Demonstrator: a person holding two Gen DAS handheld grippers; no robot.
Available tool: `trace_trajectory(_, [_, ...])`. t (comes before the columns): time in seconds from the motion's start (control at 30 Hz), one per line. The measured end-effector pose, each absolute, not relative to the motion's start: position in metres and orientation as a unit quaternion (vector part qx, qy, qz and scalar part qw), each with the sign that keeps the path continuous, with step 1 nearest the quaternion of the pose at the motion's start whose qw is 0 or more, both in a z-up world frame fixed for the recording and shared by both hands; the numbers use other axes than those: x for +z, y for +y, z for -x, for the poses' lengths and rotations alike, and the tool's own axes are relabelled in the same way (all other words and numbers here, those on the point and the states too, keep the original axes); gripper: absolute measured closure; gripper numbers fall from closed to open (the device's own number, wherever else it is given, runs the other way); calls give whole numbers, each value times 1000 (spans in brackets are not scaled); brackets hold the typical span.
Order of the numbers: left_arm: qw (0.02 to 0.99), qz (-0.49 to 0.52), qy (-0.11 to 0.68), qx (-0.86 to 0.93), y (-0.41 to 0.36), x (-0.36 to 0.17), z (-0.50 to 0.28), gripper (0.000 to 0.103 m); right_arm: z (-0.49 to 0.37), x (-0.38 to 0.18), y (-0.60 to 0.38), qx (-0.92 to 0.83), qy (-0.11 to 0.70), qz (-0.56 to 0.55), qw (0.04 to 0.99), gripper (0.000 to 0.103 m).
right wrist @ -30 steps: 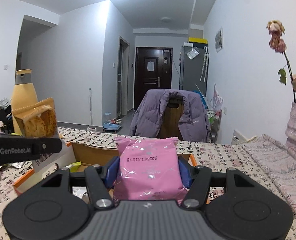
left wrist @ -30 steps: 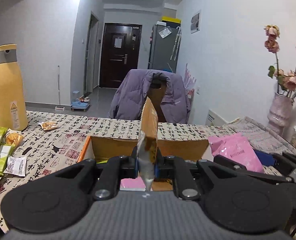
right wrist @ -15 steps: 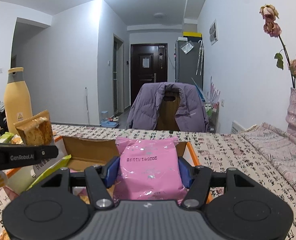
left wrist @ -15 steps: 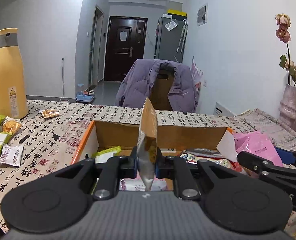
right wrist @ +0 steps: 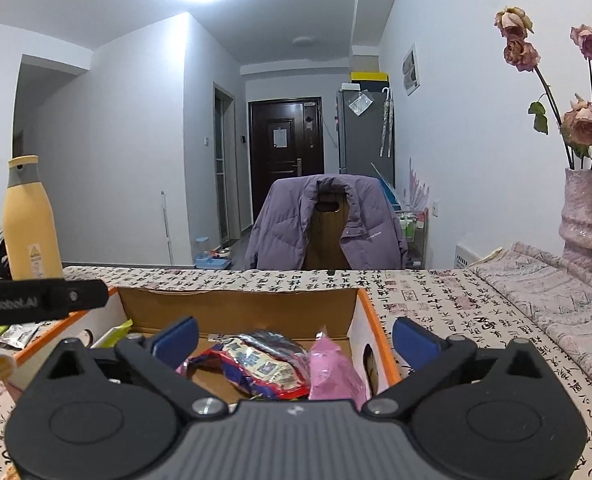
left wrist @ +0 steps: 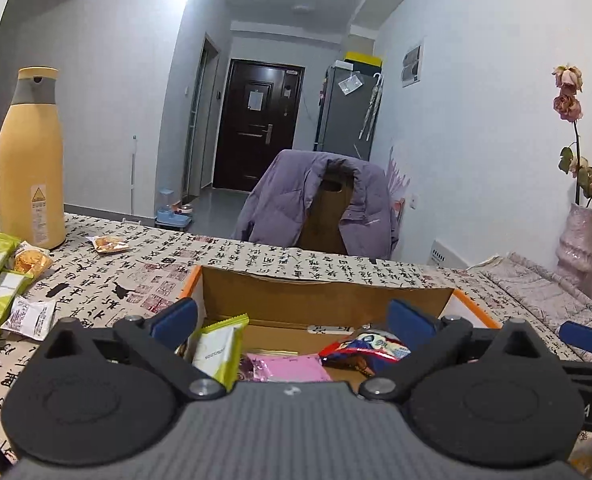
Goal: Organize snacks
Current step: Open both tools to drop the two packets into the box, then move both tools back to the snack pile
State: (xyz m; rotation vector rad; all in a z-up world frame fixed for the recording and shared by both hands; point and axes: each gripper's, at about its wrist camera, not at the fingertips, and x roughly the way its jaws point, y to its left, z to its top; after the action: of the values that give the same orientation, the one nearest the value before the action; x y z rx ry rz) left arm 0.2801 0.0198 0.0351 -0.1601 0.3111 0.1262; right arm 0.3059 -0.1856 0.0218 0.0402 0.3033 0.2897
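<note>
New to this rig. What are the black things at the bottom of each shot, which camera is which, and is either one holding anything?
There is no robot arm here: a person holds a two-finger gripper in each hand, and a fisheye camera on each looks forward along its fingers. The black levers and blue pads low in each picture are that gripper itself.

The left wrist view shows the left gripper; the right wrist view shows the right gripper. Both stand open and hold nothing.

Both sit over an open cardboard box on a table covered with a calligraphy-print cloth. In the box lie a green snack pack, a pink packet and a red-and-blue bag. More snack packs lie loose on the left, beside a tall yellow bottle. A vase of dried roses stands at the right.
</note>
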Motion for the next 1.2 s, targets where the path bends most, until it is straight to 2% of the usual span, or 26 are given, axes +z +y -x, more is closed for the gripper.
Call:
trace_trajectory(0.4, [983, 84, 149, 72, 17, 56, -267, 0, -297, 39, -189, 138, 140, -11, 980, 0])
trace_trajectory(0.77, [984, 73, 146, 69, 18, 76, -225, 0, -262, 58, -191, 142, 131, 14, 981, 0])
trace_trajectory(1.2, [980, 44, 183, 58, 31, 51, -170, 0, -203, 39, -192, 159, 163, 28, 973, 0])
